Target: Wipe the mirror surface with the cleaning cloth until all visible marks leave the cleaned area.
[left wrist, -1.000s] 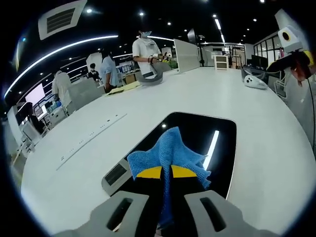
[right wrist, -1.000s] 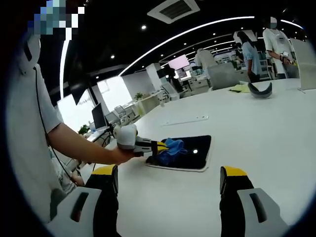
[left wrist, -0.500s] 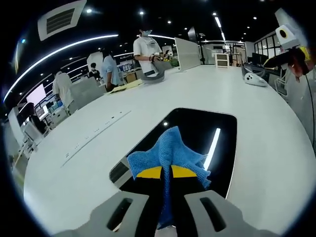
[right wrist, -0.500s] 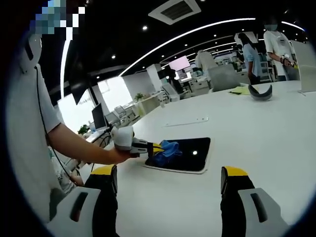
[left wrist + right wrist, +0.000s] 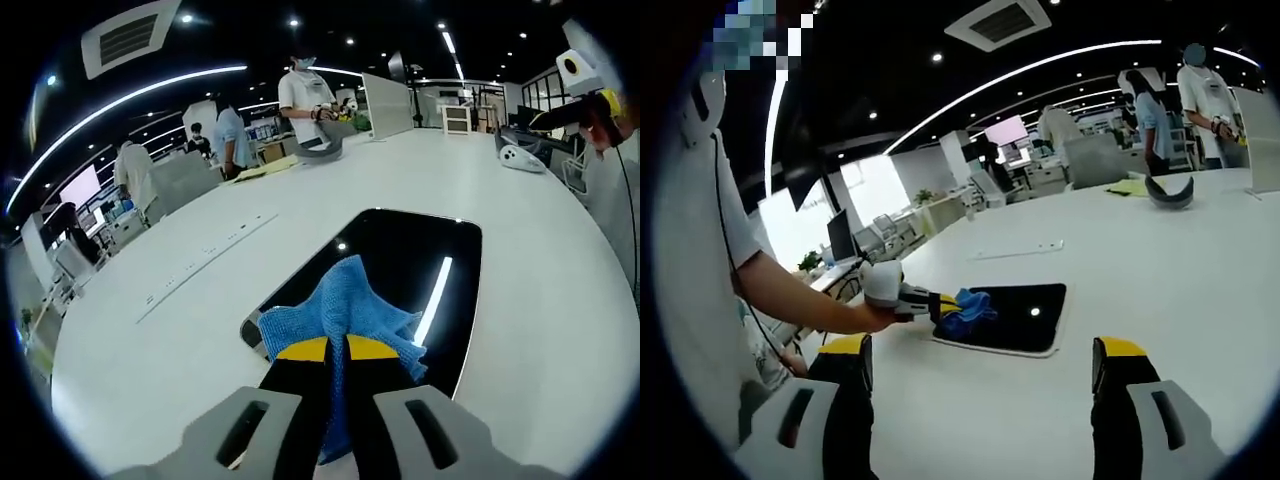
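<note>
Left gripper [image 5: 337, 350] jaws clamped on blue cloth [image 5: 345, 310], cloth pressed on dark mirror [image 5: 400, 260] at its near edge. Mirror flat on white bench [image 5: 520, 300], at 12 o'clock from gripper. Right gripper [image 5: 980, 375] jaws apart, empty, above bench; mirror at its 12 o'clock.

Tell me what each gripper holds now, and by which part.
The left gripper holds the blue cleaning cloth by a bunched part, over the mirror. The right gripper holds nothing.
</note>
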Demonstrator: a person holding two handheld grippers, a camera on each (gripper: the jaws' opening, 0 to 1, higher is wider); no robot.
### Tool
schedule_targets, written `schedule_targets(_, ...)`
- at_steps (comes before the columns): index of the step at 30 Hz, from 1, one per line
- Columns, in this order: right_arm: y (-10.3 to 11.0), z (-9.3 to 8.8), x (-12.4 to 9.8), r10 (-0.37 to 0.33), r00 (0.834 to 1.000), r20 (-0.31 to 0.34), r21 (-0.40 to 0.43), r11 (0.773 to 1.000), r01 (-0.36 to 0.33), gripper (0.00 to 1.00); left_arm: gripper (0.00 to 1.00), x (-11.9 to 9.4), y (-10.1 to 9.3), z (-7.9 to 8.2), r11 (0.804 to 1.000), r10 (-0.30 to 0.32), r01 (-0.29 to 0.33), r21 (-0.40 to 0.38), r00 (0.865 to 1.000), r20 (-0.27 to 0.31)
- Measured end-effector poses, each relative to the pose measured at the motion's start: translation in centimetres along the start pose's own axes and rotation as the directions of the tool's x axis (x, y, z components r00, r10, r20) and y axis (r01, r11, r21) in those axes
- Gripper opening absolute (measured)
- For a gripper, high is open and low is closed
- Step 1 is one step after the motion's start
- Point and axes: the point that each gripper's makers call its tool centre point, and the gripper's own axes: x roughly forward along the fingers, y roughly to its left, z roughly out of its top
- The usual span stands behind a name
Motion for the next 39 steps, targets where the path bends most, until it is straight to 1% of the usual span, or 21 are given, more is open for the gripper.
schedule_targets(12, 0.1, 0.1, 0.1, 0.0, 1.0, 0.0, 0.001, 1.0, 0.0, 0.96, 0.02, -0.9, 0.4, -0.6, 1.0, 0.017, -0.017, -0.017, 1.0, -0.004)
schedule_targets(18, 0.1, 0.1, 0.1, -0.006, 1.0, -0.001, 0.0, 1.0, 0.006, 1.0, 0.02, -1.3, 0.6, -1.0, 0.999, 0.025, -0.025, -0.035, 1.0, -0.011)
schedule_targets(25, 0.2, -0.1, 0.3, 0.003, 1.0, -0.019, 0.009, 1.0, -0.003, 1.0, 0.02, -1.7, 0.6, -1.3, 0.999, 0.025, -0.026, -0.033, 0.999, -0.02)
schedule_targets(34, 0.4, 0.2, 0.4, 0.011, 1.0, -0.01, 0.001, 1.0, -0.011, 1.0, 0.02, -2.2, 0.6, -1.6, 0.997, 0.042, -0.043, -0.061, 0.999, -0.025)
schedule_targets(36, 0.4, 0.3, 0.4, 0.011, 1.0, -0.007, 0.001, 1.0, -0.011, 1.0, 0.02, -2.2, 0.6, -1.6, 0.998, 0.046, -0.047, -0.046, 0.999, -0.027)
schedule_targets(39, 0.5, 0.2, 0.4, 0.012, 1.0, -0.009, 0.0, 1.0, -0.012, 1.0, 0.02, -2.2, 0.6, -1.5, 0.997, 0.048, -0.049, -0.052, 0.998, -0.029)
